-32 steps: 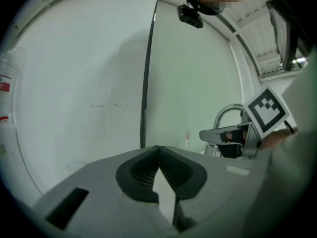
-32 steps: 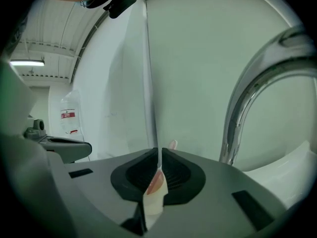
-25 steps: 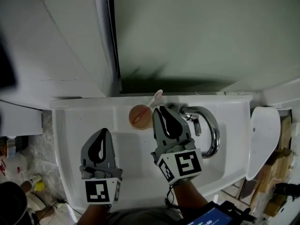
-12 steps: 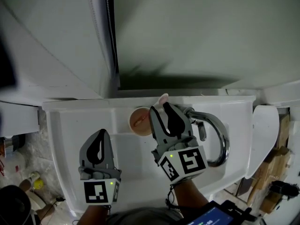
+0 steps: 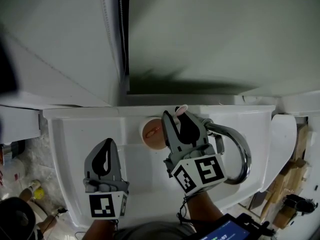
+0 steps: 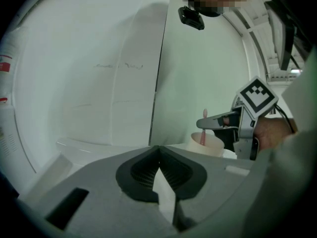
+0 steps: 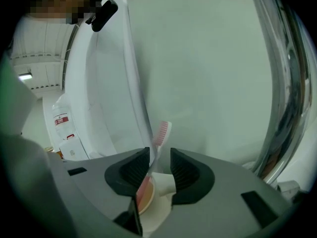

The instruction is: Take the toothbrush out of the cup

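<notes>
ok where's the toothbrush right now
In the head view the toothbrush stands in the cup at the back of the sink, just left of the faucet, its head rising between the open jaws of the right gripper.

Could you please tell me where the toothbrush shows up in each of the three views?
Head view: the toothbrush pokes up at centre, at the tips of the right gripper, just right of the cup.
Left gripper view: right of centre, standing in the cup.
Right gripper view: centre, between that gripper's parted jaws, above the cup.
Shared landmark: the cup.
</notes>
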Action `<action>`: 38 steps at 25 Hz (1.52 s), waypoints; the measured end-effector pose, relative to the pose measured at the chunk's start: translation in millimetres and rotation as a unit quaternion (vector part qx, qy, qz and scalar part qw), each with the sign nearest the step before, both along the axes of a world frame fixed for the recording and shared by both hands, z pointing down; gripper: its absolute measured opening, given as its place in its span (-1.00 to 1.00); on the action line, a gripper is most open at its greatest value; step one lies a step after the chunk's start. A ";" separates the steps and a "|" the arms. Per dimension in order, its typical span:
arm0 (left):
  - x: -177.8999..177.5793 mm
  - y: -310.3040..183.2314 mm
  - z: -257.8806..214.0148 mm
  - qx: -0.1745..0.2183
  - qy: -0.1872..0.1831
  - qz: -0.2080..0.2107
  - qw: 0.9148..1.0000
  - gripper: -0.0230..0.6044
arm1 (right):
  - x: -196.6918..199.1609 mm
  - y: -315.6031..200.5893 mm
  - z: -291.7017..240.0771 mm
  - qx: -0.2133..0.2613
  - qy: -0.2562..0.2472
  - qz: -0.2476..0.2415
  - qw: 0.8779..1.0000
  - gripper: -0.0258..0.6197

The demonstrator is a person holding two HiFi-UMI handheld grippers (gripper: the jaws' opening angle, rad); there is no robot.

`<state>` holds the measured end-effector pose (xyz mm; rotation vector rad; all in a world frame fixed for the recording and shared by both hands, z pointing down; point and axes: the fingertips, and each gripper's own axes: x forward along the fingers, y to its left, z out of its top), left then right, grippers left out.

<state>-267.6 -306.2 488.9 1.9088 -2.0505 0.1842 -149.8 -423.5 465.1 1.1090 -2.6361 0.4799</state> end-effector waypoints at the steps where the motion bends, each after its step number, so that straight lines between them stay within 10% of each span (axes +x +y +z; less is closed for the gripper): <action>1: -0.7 0.9 0.2 -0.001 0.001 -0.001 1.000 -0.89 | -0.6 0.8 -0.5 0.000 0.000 -0.001 1.000 -0.50; 38: 39.5 17.6 -71.2 0.064 -0.022 0.026 0.997 -0.89 | 12.7 41.4 -89.8 0.091 -0.038 -0.017 0.995 -0.81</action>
